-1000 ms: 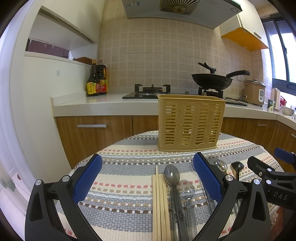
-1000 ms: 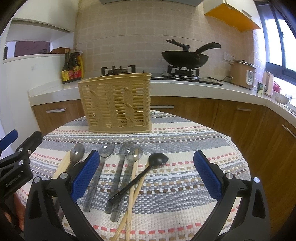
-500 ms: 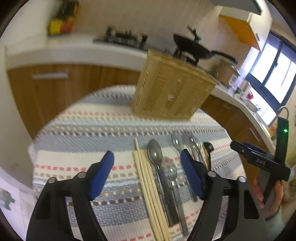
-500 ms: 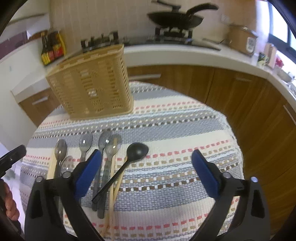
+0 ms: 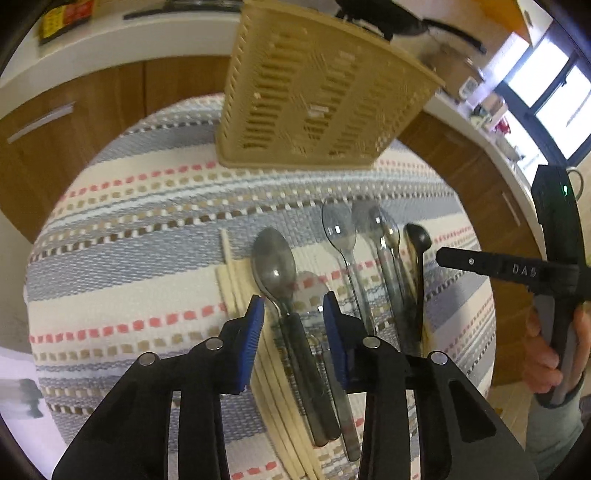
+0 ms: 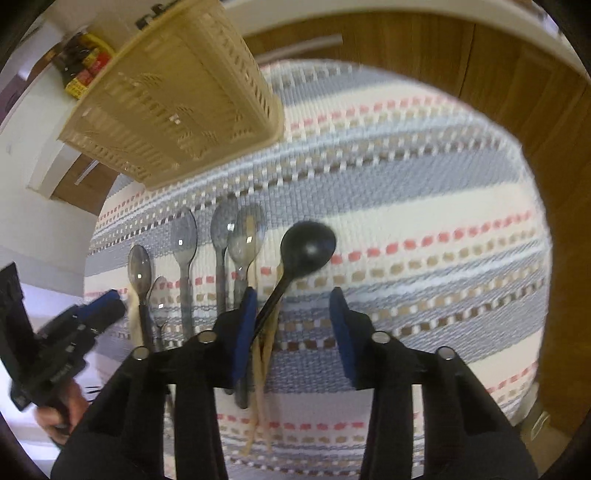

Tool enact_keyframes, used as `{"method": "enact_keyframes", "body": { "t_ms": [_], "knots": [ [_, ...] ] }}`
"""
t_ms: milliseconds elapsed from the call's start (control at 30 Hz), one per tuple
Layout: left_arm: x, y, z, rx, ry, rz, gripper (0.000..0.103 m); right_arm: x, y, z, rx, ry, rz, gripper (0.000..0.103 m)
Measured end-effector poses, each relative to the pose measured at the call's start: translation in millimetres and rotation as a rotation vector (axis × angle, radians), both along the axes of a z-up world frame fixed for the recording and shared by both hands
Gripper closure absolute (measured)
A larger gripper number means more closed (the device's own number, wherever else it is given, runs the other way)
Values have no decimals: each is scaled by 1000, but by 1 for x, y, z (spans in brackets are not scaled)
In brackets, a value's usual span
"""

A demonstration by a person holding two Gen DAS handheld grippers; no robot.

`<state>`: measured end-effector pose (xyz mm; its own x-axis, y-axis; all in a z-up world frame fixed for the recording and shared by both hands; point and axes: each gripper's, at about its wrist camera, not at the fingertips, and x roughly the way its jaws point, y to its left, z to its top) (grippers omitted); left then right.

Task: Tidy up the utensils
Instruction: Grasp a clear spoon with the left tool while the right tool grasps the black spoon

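Observation:
A tan slotted utensil basket [image 5: 314,88] stands at the far side of the round striped table; it also shows in the right wrist view [image 6: 173,96]. Several clear grey spoons, a black spoon [image 6: 306,247] and pale chopsticks [image 5: 236,280] lie in a row in front of it. My left gripper [image 5: 293,310] is open, its blue pads either side of the handle of the leftmost grey spoon [image 5: 275,266]. My right gripper [image 6: 291,299] is open above the black spoon's handle, which lies close to its left pad.
The striped cloth [image 5: 129,229] covers the round table, whose edges fall off on all sides. Wooden cabinets [image 5: 74,110] and a white counter run behind. A black wok [image 5: 388,18] sits on the stove, sauce bottles [image 6: 81,66] at the left.
Both grippers have tilted down and dropped close over the utensils, and their jaws have narrowed from wide open. The left now straddles the leftmost spoon handle, the right is over the black spoon handle.

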<state>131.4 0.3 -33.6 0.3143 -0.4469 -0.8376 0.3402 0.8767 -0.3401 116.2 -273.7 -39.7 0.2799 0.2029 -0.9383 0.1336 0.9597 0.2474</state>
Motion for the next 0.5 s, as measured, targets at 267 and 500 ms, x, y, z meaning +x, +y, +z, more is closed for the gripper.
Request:
{"method": "enact_keyframes", "body": {
  "t_ms": [267, 500],
  "knots": [
    [11, -16, -12, 28, 55, -27, 75, 23, 17, -24, -19, 82, -5, 76],
    [11, -37, -16, 141, 35, -34, 82, 30, 39, -30, -144, 63, 64, 91]
  ]
}}
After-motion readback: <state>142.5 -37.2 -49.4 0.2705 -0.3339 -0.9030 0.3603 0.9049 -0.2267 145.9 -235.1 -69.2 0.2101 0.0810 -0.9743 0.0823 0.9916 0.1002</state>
